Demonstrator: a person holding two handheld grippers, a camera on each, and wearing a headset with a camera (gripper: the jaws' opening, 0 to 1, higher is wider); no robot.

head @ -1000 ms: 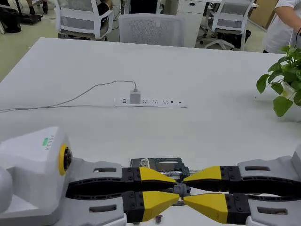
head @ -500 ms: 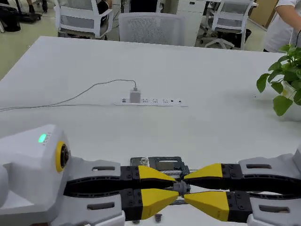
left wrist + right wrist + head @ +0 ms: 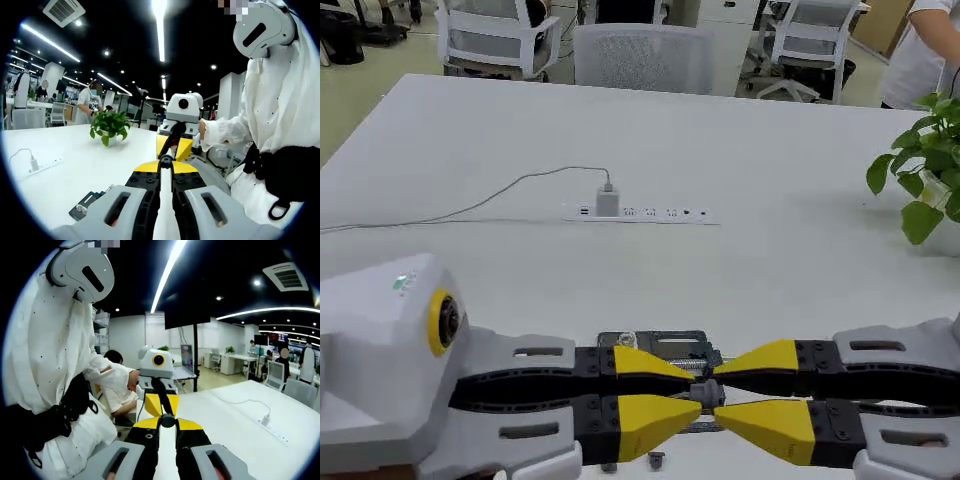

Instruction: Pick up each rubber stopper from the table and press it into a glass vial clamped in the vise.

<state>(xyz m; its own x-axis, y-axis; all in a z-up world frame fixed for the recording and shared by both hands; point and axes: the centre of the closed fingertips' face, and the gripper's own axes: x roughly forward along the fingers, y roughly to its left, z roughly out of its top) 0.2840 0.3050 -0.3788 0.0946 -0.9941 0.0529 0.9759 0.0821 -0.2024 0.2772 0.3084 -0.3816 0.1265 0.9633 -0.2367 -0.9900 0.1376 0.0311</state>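
Stopper (image 3: 707,393) between 2 grippers (image 3: 696,391) (image 3: 718,392) (vise (image 3: 665,348) nearby)

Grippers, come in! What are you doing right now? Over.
Left gripper and right gripper tip to tip by the vise. Small grey piece, maybe a stopper, between the tips; whose grip, cannot tell. Nothing seen in the way.

Head view: bright, even, sharp; soft shadows on desk (image 3: 720,150). Gripper views: dark ceilings, glaring light strips (image 3: 159,20) above left hand-held gripper (image 3: 165,161); fisheye bending at edges.
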